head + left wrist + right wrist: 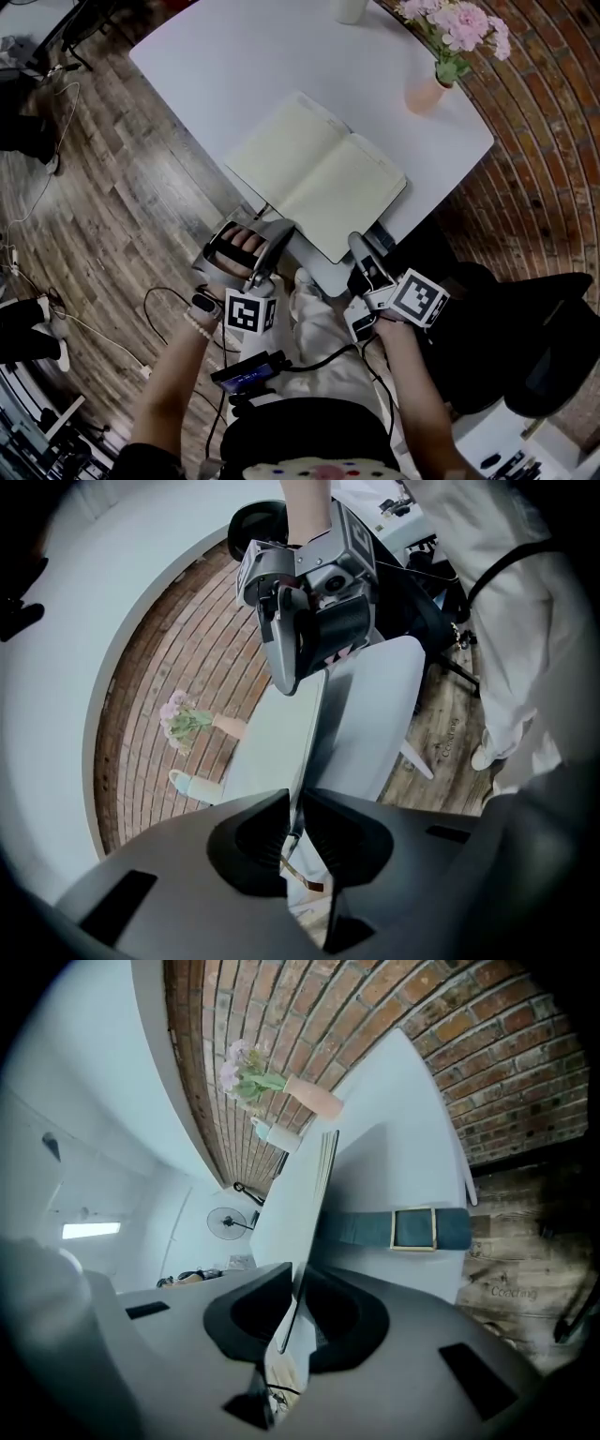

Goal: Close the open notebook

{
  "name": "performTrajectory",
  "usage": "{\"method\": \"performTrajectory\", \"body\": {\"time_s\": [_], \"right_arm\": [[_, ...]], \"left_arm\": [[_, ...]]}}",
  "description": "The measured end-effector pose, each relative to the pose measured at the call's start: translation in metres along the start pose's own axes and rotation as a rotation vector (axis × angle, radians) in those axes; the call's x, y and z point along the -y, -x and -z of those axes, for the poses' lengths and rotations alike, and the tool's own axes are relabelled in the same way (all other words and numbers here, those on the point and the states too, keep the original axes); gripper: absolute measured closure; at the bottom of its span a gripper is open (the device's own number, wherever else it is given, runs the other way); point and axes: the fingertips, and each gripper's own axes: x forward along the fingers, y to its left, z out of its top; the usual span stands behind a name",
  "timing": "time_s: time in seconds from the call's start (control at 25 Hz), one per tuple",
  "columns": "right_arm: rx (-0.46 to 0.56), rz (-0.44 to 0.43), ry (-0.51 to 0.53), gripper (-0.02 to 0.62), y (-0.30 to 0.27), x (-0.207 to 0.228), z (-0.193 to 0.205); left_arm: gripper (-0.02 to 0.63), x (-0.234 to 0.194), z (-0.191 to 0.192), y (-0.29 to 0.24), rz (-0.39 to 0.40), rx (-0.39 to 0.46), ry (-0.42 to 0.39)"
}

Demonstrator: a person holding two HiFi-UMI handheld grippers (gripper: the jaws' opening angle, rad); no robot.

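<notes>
The open notebook [319, 173] lies flat with blank cream pages on the white table [216, 66], one corner reaching over the near edge. My left gripper [267, 232] is at its near left edge. In the left gripper view the left gripper [295, 822] stands shut on a thin edge of the notebook [272, 747], with a ribbon marker hanging below. My right gripper [357, 244] is at the near right corner. In the right gripper view the right gripper [298, 1305] holds the thin edge of the notebook [291, 1204] between its pads. The left gripper view also shows the right gripper [292, 682].
A peach vase [427, 94] with pink flowers [459, 28] stands at the table's far right and a white cup [349, 9] at the back edge. A black chair [525, 328] is at my right. Cables [56, 169] lie on the wooden floor at left.
</notes>
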Motion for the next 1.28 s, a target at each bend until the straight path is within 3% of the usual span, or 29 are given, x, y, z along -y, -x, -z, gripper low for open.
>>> {"method": "performTrajectory", "body": {"time_s": [0.28,0.56,1.0,1.28], "right_arm": [[0.017,-0.018,-0.018,0.538,0.002,-0.011,-0.007],[0.02,-0.032,-0.017,0.541,0.004,-0.024,-0.012],[0.03,-0.103,-0.038,0.541,-0.003,-0.054,-0.018],[0.041,-0.137,-0.045,0.54,-0.002,-0.074,-0.023]], "left_arm": [[0.56,-0.011,0.006,0.01,-0.02,-0.014,0.102],[0.578,-0.039,0.031,0.038,-0.102,-0.095,0.316],[0.583,-0.086,0.057,0.079,-0.24,-0.186,0.533],[0.583,-0.1,0.062,0.1,-0.278,-0.197,0.67]]}}
